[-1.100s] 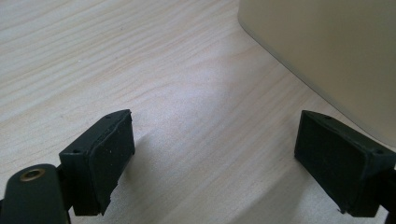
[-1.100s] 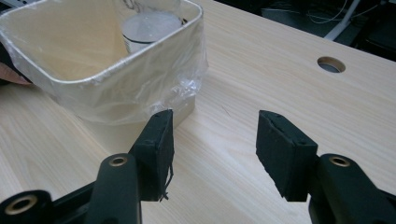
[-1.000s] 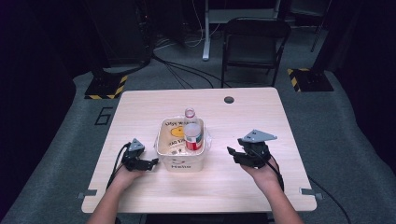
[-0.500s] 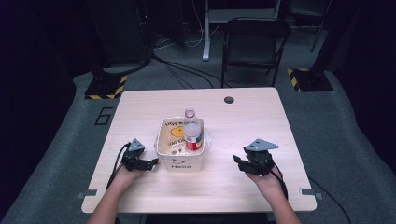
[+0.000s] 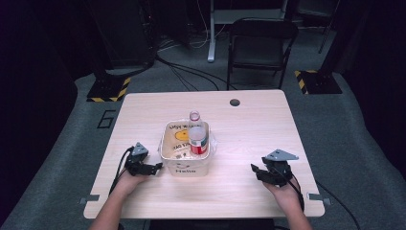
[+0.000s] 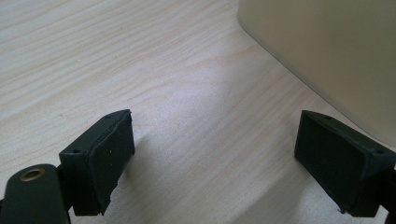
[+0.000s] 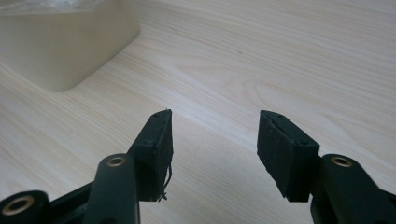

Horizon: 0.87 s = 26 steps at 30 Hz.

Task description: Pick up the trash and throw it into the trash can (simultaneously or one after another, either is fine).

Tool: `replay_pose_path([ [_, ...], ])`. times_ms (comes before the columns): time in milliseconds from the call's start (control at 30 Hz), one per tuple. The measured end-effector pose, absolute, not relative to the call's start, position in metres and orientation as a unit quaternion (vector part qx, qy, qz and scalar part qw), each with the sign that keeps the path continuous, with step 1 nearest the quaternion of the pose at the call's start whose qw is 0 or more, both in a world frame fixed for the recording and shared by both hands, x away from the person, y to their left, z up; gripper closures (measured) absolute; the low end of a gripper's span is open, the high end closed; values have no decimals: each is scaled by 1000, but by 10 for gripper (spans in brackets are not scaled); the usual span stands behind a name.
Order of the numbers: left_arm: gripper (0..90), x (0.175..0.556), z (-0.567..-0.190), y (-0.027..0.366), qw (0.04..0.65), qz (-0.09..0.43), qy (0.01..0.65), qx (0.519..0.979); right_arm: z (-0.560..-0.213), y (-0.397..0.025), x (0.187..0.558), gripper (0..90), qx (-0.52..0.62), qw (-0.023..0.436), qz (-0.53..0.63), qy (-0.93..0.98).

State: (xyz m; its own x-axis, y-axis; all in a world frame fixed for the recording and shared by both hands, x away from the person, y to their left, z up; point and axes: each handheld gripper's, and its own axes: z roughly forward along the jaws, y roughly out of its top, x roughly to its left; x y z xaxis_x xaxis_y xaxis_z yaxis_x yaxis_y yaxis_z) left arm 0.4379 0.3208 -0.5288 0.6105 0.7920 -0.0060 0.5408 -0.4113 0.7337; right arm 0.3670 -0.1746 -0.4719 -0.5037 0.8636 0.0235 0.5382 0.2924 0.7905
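Jaws wide and holding nothing, the left gripper (image 6: 212, 161) rests low over the pale wood worktop (image 6: 140, 56), its right jaw just beside the wall of a cream tub (image 6: 336, 51). The right gripper (image 7: 215, 144) also stands with its jaws parted and nothing between them, pointing across bare wood with the tub (image 7: 60, 42) well off at the upper left of its view. From the high view, the left gripper (image 5: 158, 167) sits just beside the tub's (image 5: 184, 168) near left corner, held by the person's left hand (image 5: 125, 181); the right gripper (image 5: 254, 170) lies apart from it on the worktop's (image 5: 249, 124) right side, in the right hand (image 5: 283, 189). Inside the tub a clear bottle (image 5: 197, 139) with a red label stands upright beside a yellow printed packet (image 5: 178, 139). A black chair (image 5: 261, 43) stands beyond the worktop's far edge.
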Motion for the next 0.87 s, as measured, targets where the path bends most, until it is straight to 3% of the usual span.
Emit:
replay_pose_path([
  [867,119,438,-529,321,361,174,405,822,-507,-221,370,404,544,196,369,728],
])
